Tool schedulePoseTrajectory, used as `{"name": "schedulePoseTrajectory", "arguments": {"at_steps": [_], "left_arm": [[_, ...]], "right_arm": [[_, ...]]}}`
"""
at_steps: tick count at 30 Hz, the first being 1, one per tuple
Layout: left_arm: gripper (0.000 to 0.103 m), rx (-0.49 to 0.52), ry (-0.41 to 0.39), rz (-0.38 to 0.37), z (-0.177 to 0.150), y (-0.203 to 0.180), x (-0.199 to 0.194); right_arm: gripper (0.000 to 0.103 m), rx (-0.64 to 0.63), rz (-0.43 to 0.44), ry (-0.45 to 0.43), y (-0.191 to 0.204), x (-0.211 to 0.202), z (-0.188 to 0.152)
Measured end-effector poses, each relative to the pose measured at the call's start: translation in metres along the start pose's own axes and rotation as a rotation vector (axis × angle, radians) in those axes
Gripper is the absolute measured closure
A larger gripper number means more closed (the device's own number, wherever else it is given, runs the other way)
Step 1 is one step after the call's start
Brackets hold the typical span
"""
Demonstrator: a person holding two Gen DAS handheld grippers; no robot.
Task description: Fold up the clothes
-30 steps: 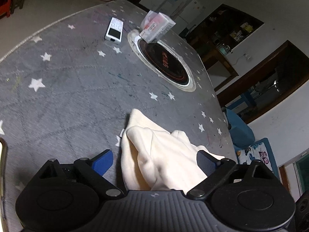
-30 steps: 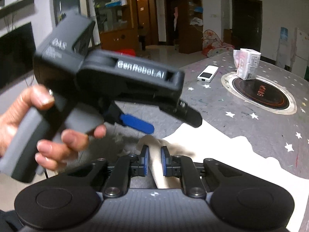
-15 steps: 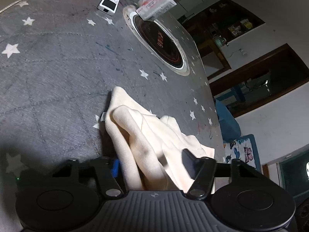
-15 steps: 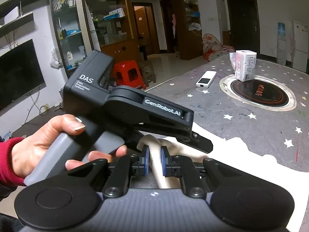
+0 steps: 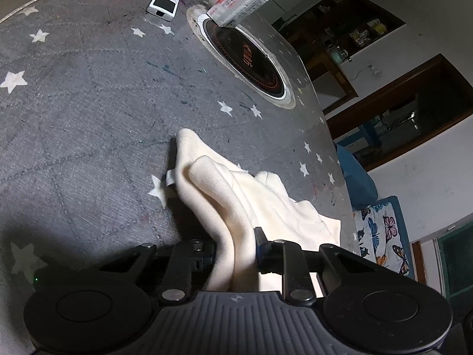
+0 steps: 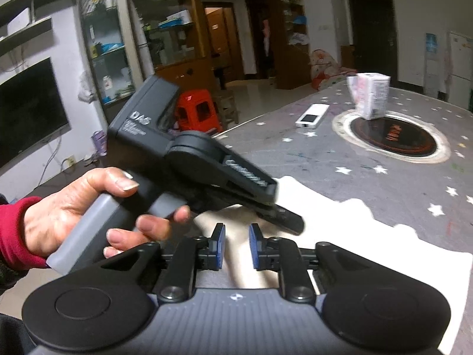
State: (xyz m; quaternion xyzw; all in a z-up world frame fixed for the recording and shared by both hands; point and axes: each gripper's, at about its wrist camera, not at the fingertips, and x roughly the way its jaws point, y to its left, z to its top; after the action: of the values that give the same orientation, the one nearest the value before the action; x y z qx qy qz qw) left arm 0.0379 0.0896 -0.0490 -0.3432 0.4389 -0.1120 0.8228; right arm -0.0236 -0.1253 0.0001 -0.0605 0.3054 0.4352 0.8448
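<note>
The left hand-held gripper (image 5: 235, 248) pinches a thick bunch of the cream fleece garment (image 5: 251, 195) at the near edge of the grey star-patterned counter (image 5: 88, 103). The right hand-held gripper (image 6: 235, 247) stands spread, empty, above the cloth. That bulky pinch may slip or drag extra layers, spoiling the fold.

left hand-held gripper (image 5: 235, 247): black linkage, silver screws, blue pads | body: grey ribbed, white DAS lettering, pale grey handle | left hand (image 6: 88, 207): bare skin, red sleeve cuff

"DAS" stands in white on the left gripper (image 6: 283, 222) housing; its side lettering is blurred
</note>
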Motion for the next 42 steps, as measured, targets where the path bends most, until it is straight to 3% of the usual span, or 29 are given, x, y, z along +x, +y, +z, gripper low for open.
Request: {"name": "schedulePoseTrajectory", "arguments": {"at_steps": [6,10,13,19,31,33,38,42], "left_arm": [[0.080,0.014,-0.006,0.009,-0.001,-0.002,0.001],[0.080,0.020,-0.008,0.013,-0.001,-0.003,0.001],[0.080,0.027,-0.010,0.019,-0.002,-0.004,0.000],[0.080,0.039,-0.013,0.029,-0.003,-0.006,0.001],[0.080,0.046,-0.016,0.041,-0.003,-0.008,0.002],[0.080,0.046,-0.016,0.042,-0.003,-0.008,0.002],[0.080,0.050,-0.017,0.046,-0.004,-0.009,0.002],[0.080,0.056,-0.018,0.051,-0.004,-0.010,0.002]], "right_arm": [[0.082,0.127,-0.121,-0.024,-0.041,-0.023,-0.012],[0.066,0.208,-0.256,-0.030,-0.077,-0.037,-0.026],[0.065,0.256,-0.343,-0.034,-0.099,-0.043,-0.036],[0.051,0.352,-0.447,-0.033,-0.135,-0.049,-0.053],[0.049,0.452,-0.411,-0.048,-0.152,-0.039,-0.064],[0.051,0.436,-0.403,-0.041,-0.152,-0.037,-0.063],[0.079,0.443,-0.356,-0.031,-0.152,-0.035,-0.060],[0.086,0.427,-0.352,-0.031,-0.147,-0.035,-0.057]]}}
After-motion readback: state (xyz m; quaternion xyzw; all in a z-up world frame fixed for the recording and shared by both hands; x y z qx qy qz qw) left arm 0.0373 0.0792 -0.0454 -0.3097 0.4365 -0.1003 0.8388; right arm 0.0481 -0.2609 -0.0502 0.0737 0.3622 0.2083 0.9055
